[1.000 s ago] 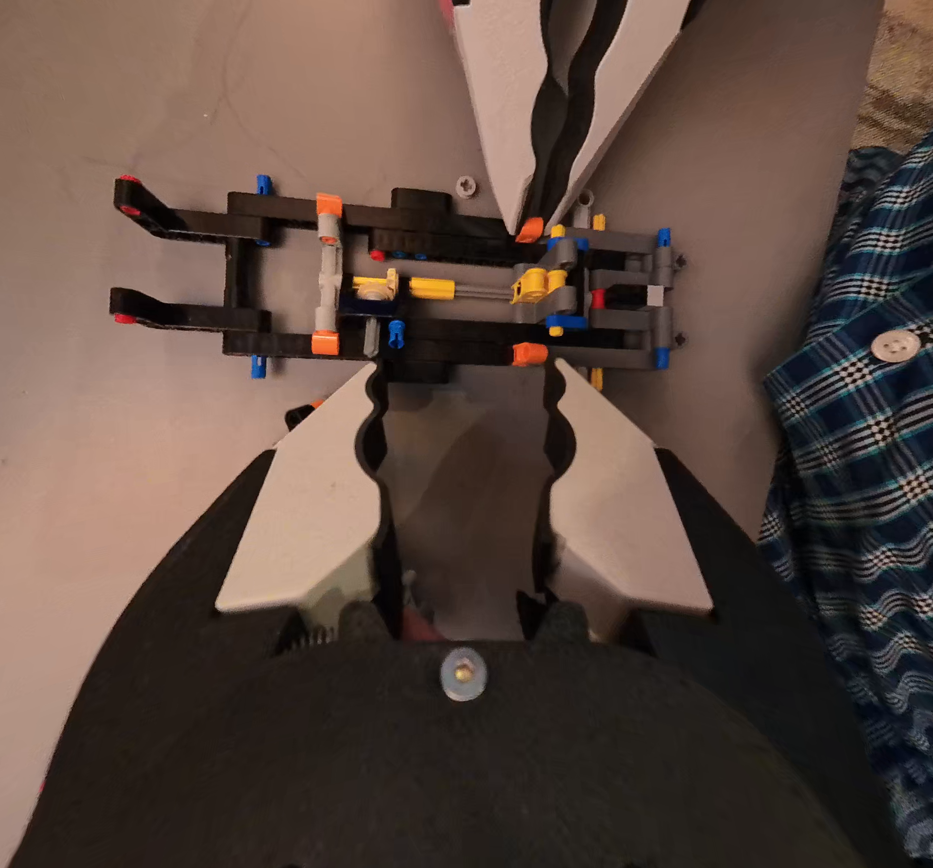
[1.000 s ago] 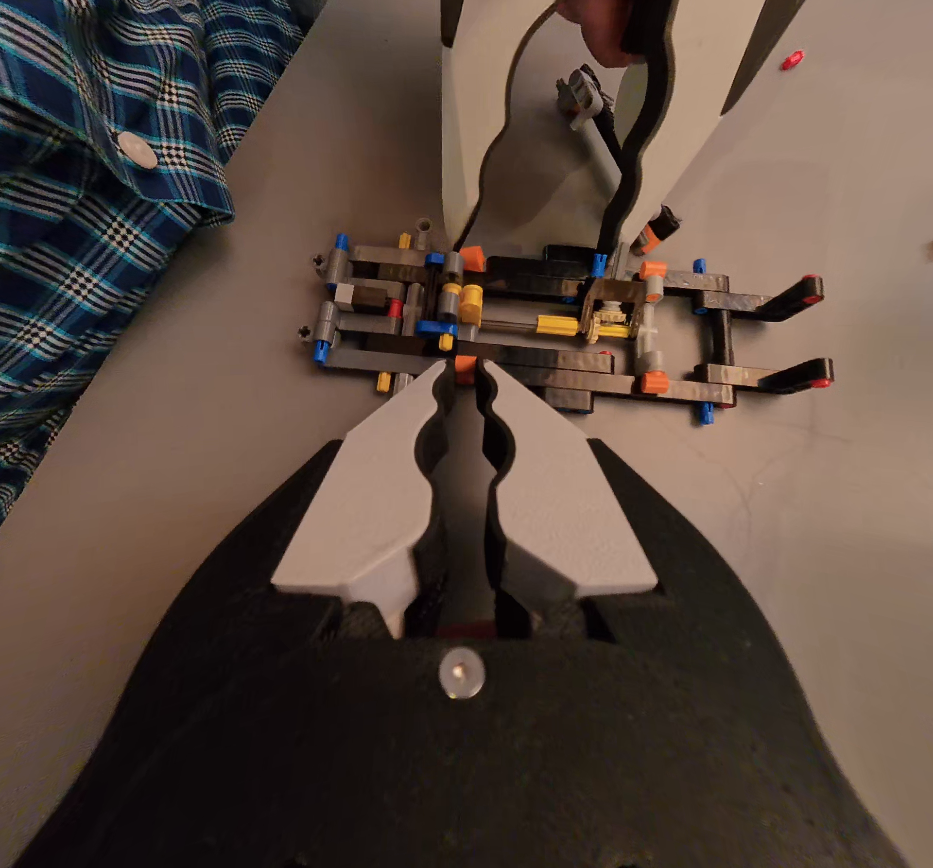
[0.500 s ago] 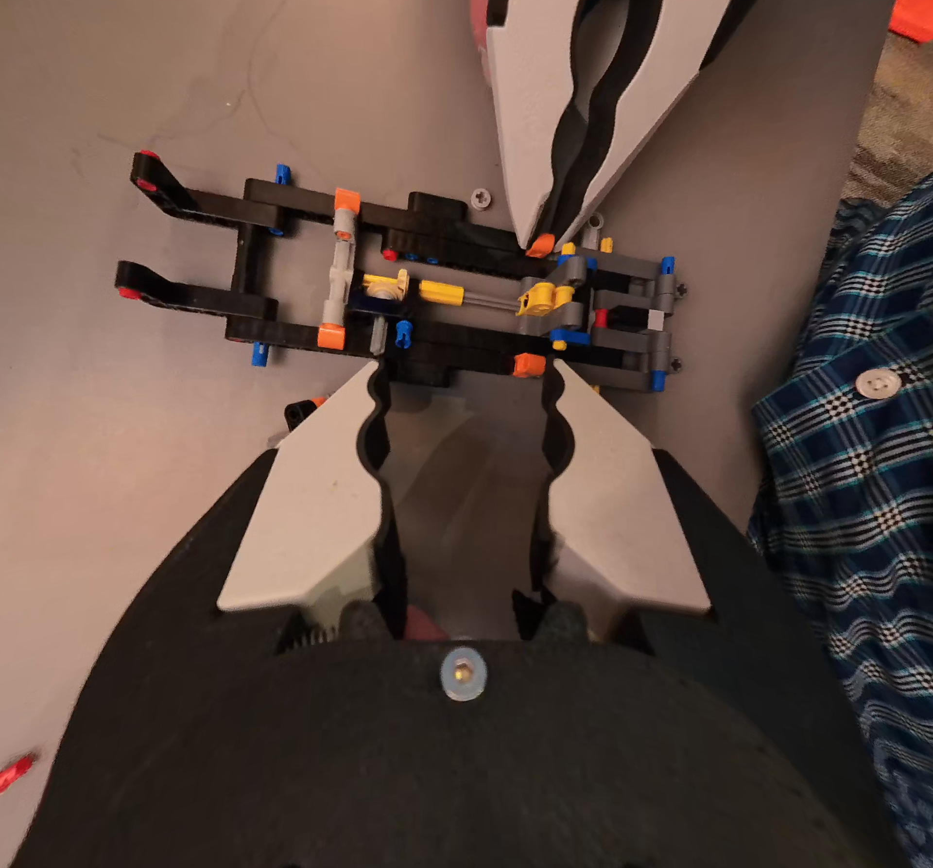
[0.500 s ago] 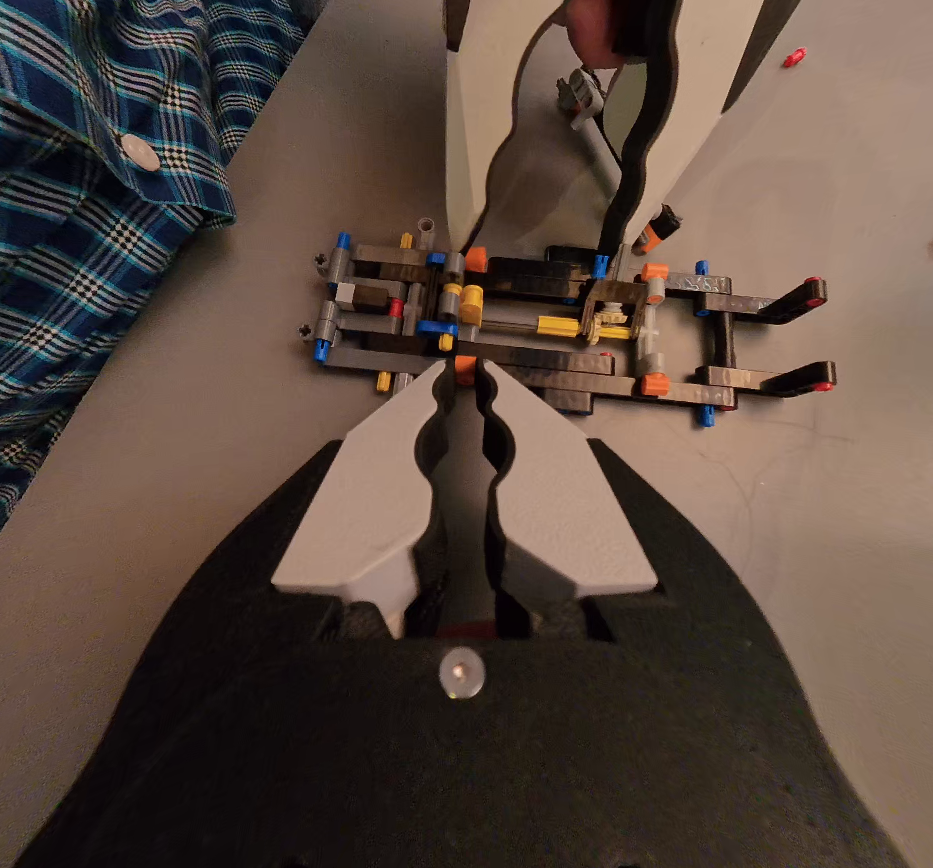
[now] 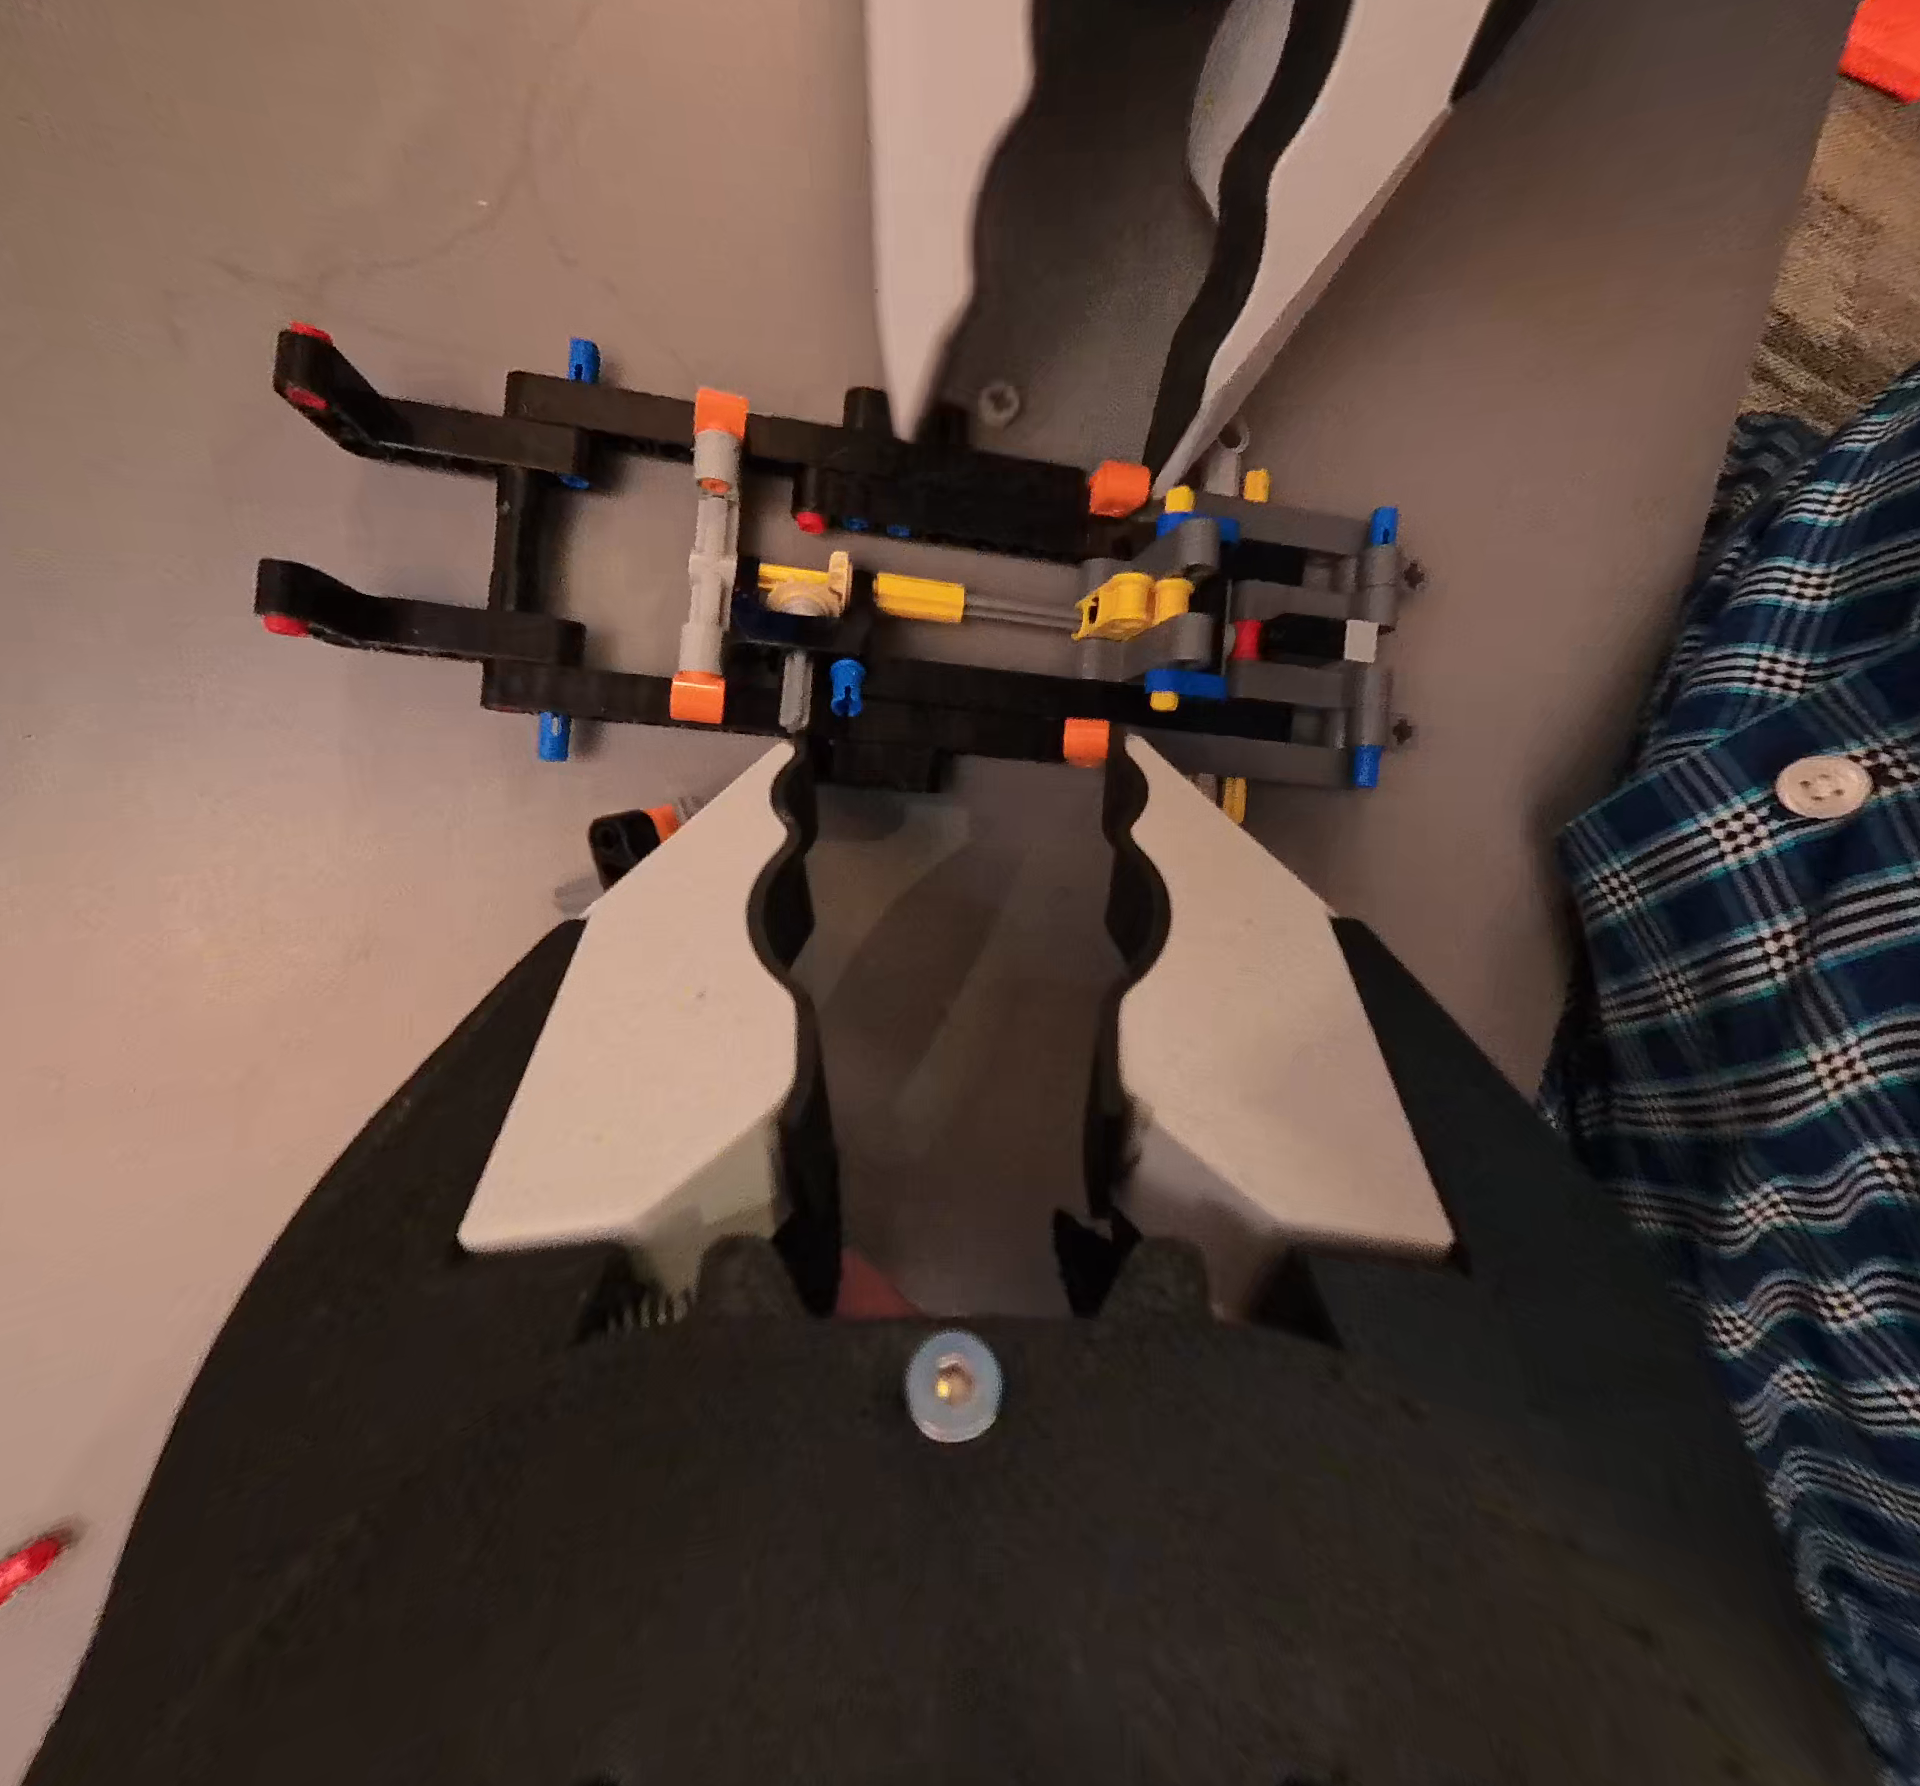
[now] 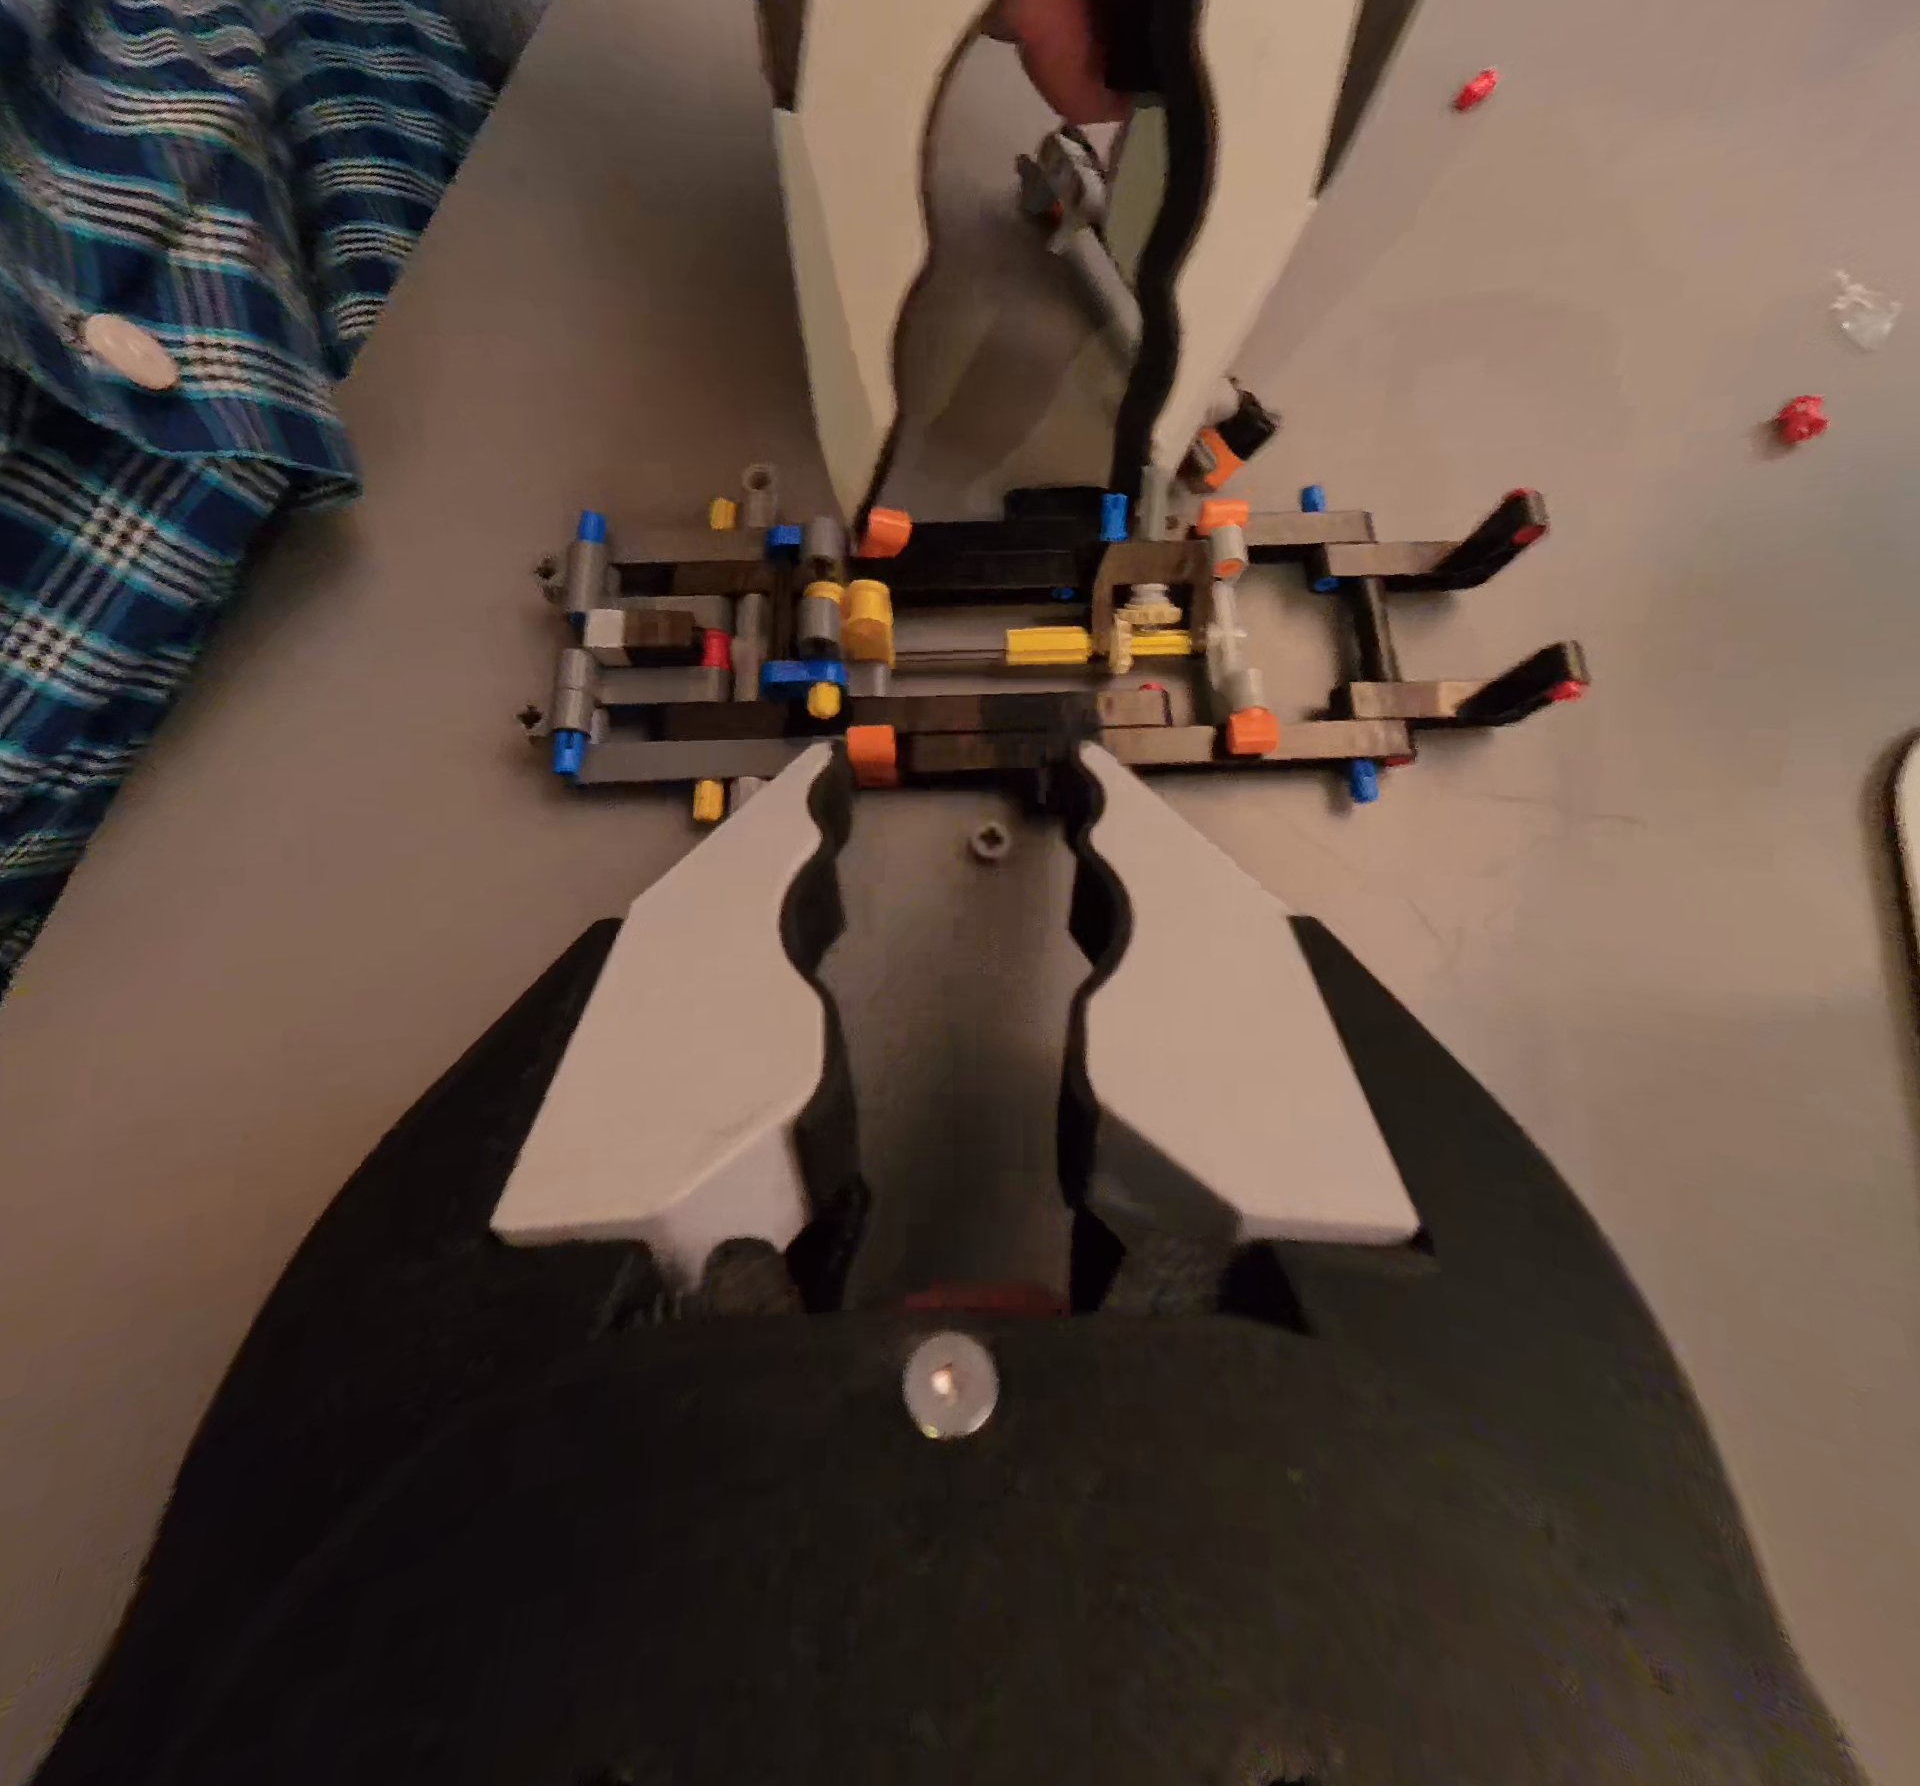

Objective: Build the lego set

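Left wrist view: left gripper [image 5: 951, 770] spread w/ tips at lego frame [image 5: 831, 583] on counter [image 5: 312, 126]; right gripper [image 6: 951, 780] spread too, opp. side.

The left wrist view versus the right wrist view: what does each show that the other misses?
Only the left wrist view shows a bright orange flat object at the top right corner. Only the right wrist view shows two small red loose pieces and a clear plastic scrap. Both show the long black-and-grey lego chassis, both open grippers facing it, the small grey round piece, and the blue plaid shirt.
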The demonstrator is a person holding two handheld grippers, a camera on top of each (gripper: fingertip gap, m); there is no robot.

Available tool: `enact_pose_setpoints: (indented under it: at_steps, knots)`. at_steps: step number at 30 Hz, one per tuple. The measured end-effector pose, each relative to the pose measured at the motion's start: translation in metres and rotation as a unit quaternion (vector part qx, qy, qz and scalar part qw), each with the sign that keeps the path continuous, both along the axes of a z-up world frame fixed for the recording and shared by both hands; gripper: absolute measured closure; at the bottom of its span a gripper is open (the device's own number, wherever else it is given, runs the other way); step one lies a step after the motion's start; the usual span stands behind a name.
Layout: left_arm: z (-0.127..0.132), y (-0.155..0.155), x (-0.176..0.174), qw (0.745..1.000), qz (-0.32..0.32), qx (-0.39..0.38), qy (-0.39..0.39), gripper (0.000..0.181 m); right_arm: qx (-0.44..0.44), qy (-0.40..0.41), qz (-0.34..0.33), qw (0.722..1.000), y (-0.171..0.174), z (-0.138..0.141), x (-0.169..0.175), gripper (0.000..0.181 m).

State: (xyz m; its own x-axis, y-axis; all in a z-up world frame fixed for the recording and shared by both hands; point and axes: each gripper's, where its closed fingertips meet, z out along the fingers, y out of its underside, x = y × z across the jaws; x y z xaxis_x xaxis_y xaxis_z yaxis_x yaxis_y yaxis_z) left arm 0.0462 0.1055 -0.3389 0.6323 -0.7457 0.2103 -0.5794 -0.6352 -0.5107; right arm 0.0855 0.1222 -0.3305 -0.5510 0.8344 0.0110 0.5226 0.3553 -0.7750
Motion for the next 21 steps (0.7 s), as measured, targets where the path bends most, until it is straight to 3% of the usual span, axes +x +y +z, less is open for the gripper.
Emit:
enact_pose_setpoints:
  at_steps: [5,21]
  knots:
    - [-0.0003,-0.0006,-0.0004,1.0,-0.002,0.0,0.001,0.127,-0.005,-0.008,-0.03,1.0,0.0083,-0.0016,-0.0055,0.122]
    - [-0.0013,0.0002,-0.0007,1.0,-0.002,0.004,0.01,0.127,-0.069,-0.069,-0.038,0.994,0.0083,-0.0061,-0.0057,0.129]
